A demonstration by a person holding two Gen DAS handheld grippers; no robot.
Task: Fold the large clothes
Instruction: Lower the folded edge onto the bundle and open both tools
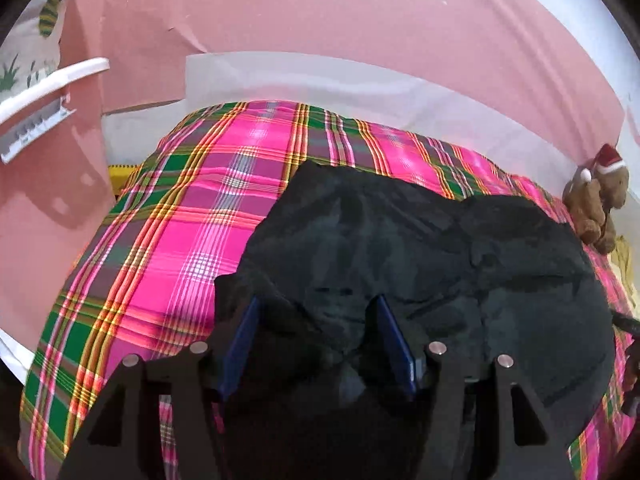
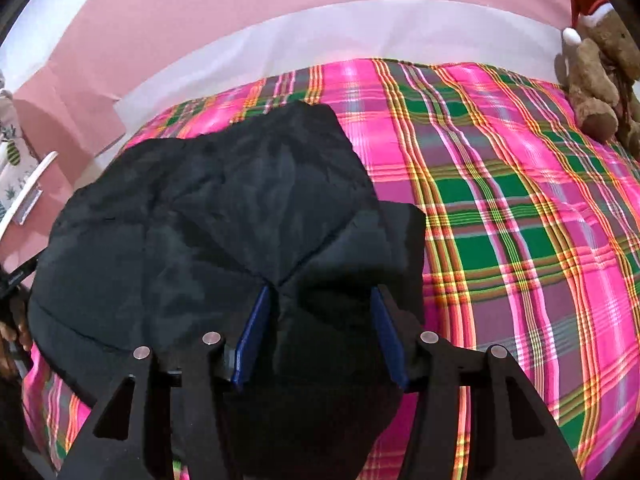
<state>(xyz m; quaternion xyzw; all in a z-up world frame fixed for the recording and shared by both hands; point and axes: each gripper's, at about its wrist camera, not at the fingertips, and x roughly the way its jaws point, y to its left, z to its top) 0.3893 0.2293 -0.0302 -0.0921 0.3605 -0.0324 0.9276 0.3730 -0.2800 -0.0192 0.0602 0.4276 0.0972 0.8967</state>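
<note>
Garment: one large black quilted garment (image 1: 420,248), soft and puffy, lies bunched on the bed directly ahead of and beneath both tools; its near edge runs up between the fingers of each.
Left tool: the left tool (image 1: 318,308) has its blue-padded fingers set wide, with black fabric filling the gap; whether the fabric is truly gripped cannot be told.
Right tool: the right tool (image 2: 320,296) is likewise spread wide over a fold of the same cloth, where creases meet near its left finger.
Progress: judged early to midway. The garment looks gathered into a rough heap, not a flat neat rectangle; smoothing and further folds seem left.
Bed: one bed with a pink, green and yellow plaid cover (image 2: 520,208), stretching beyond the tools.
Toys: two brown plush bears (image 2: 600,80), one in a red Santa hat, far right of the right tool.
Count: one garment, two tools, two bears.
</note>
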